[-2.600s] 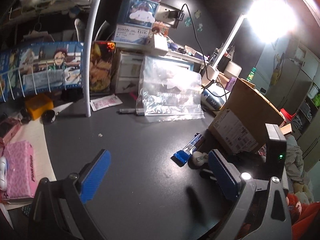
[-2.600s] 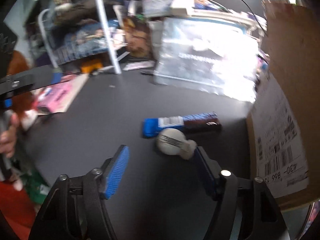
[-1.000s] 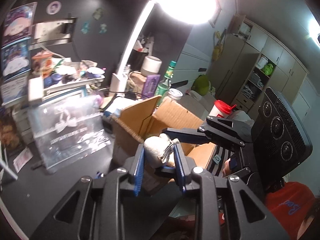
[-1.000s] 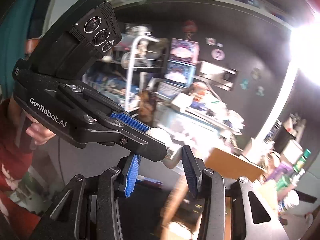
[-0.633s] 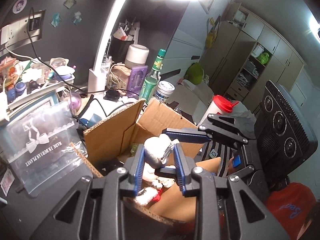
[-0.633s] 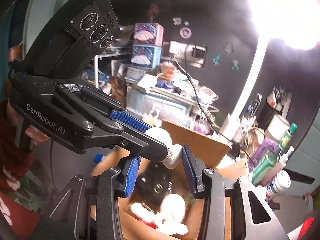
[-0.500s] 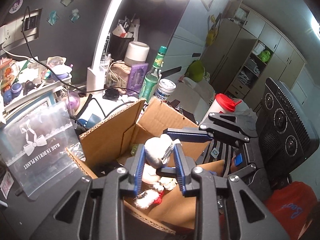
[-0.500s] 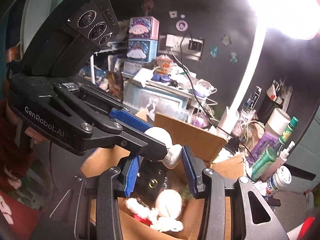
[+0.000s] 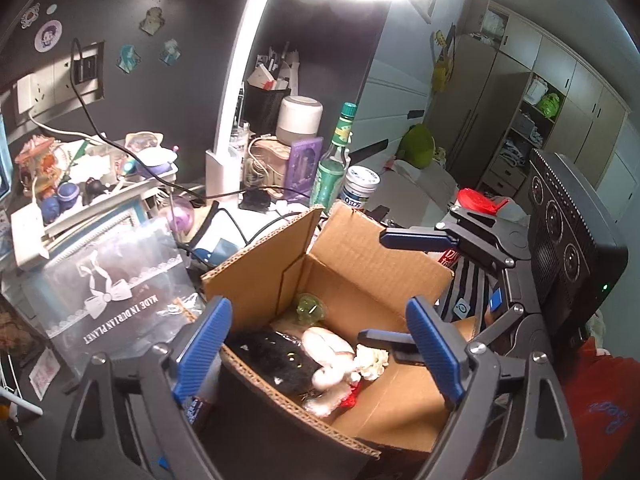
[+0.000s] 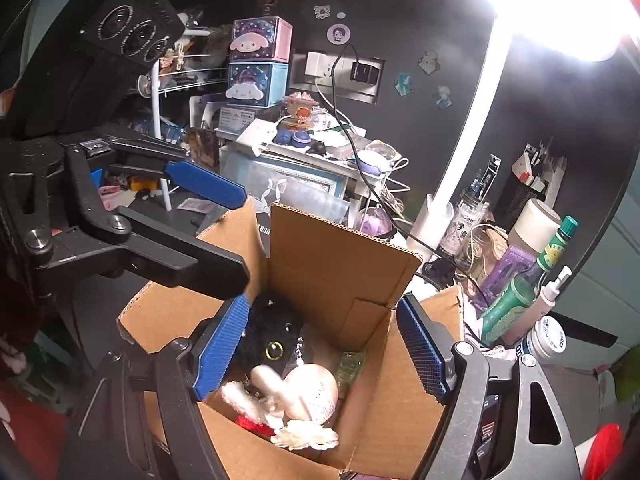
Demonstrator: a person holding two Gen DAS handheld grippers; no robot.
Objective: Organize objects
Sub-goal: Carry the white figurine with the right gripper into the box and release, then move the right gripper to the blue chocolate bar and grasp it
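Note:
An open cardboard box (image 9: pixel 360 264) (image 10: pixel 344 264) stands on the dark desk. Inside lie a black plush cat (image 10: pixel 272 340) (image 9: pixel 276 352), a cream round object (image 10: pixel 312 392) (image 9: pixel 324 340), a white-and-red fluffy item (image 10: pixel 248 404) and a small green thing (image 9: pixel 310 308). My left gripper (image 9: pixel 318 346) is open above the box's near side and empty. My right gripper (image 10: pixel 320 348) is open above the box and empty. The right gripper's fingers (image 9: pixel 416 238) show across the box in the left wrist view; the left gripper's fingers (image 10: pixel 204 184) show in the right wrist view.
Behind the box are a white lamp post (image 9: pixel 236 92), a green bottle (image 9: pixel 334 160), a white jar (image 9: pixel 360 188), cables and a clear printed bag (image 9: pixel 108 284). Stacked pink and blue boxes (image 10: pixel 256 64) and a cluttered tray (image 10: pixel 304 136) stand at the back left.
Both grippers held the cream round object over the box half a second ago. Both have opened, and the object now lies in the box beside the black plush cat.

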